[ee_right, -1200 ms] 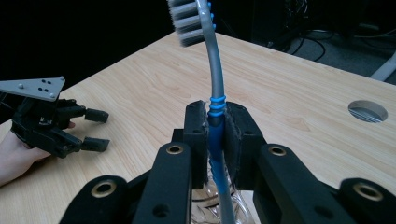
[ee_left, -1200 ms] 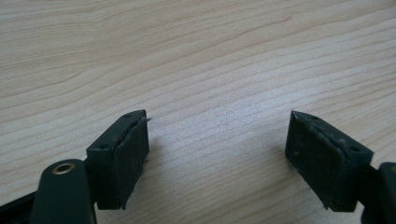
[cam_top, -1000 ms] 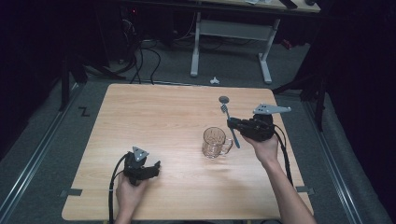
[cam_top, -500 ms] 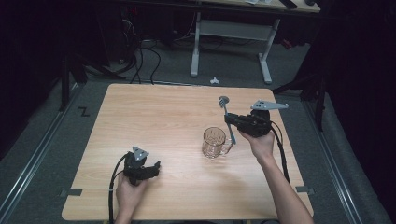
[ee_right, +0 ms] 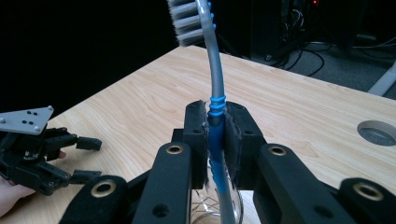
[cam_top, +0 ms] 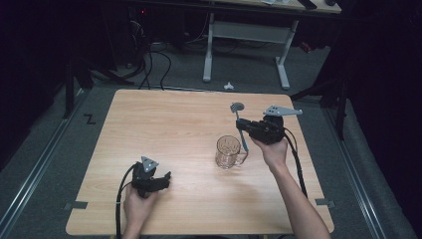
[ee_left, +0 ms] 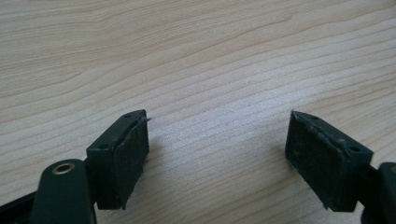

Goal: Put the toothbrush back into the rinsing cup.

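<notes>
My right tongs (ee_right: 215,135) clamp the toothbrush (ee_right: 212,74) — bristles up (over the glass (cam_top: 228,152)); left tongs (ee_left: 217,154) gape, empty.

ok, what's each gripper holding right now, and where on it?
Right gripper is shut on a toothbrush, gripped on the blue part of its handle, bristles up. Left gripper is open, holding nothing.

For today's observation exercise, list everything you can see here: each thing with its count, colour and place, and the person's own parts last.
toothbrush: one, grey and blue, clamped in the right tongs, head up, handle end over the mug
glass mug: one, clear, right of table centre
table: one, light wood, round hole near its far edge
desk frame: one, white, on the floor beyond the table
left tongs: one, black, open, low over bare wood
right tongs: one, black, shut on the toothbrush
hands: two, at the near side
</notes>
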The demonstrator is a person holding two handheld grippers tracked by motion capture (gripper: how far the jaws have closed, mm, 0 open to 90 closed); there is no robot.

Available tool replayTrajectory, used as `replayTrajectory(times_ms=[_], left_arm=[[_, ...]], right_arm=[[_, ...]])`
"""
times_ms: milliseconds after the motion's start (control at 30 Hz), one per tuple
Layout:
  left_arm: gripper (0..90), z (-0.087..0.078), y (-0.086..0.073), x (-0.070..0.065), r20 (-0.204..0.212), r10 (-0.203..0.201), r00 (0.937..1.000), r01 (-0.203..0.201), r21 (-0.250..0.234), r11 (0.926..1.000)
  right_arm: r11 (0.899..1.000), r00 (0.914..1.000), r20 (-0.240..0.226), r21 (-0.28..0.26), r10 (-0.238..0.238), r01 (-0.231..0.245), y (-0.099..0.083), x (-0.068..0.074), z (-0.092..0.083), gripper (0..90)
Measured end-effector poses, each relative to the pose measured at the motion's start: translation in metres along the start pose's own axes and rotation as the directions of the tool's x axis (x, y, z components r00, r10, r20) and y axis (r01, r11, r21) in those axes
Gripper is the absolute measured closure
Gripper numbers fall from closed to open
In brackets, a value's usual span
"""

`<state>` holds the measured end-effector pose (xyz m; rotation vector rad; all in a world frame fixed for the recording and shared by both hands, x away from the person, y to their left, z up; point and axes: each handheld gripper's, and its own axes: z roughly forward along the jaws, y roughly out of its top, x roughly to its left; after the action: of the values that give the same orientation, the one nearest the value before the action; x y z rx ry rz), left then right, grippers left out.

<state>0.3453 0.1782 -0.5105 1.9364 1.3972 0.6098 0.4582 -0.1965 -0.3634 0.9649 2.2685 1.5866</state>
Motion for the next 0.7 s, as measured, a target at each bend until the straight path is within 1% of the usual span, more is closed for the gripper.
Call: replayTrajectory(times_ms=[300,433,700], left_arm=[[22.1,-0.0001,0.0000,0.0000,0.000,0.000,1.0000,0.000,0.001,1.0000],[22.1,0.0000,0.0000,-0.0001,0.000,-0.001,1.0000,0.001,-0.001,1.0000],[22.1,0.0000,0.0000,-0.0001,0.000,-0.001,1.0000,0.001,-0.001,1.0000]], right_arm=[[1.000,1.0000,-0.002,0.005,0.001,-0.001,-0.0018,-0.0010,0.0050,80.1],[1.000,1.0000,-0.002,0.009,-0.006,0.006,-0.0024,-0.0007,0.0058,80.1],[1.000,1.0000,0.000,0.014,-0.003,0.003,-0.0032,0.0000,0.0054,80.0]])
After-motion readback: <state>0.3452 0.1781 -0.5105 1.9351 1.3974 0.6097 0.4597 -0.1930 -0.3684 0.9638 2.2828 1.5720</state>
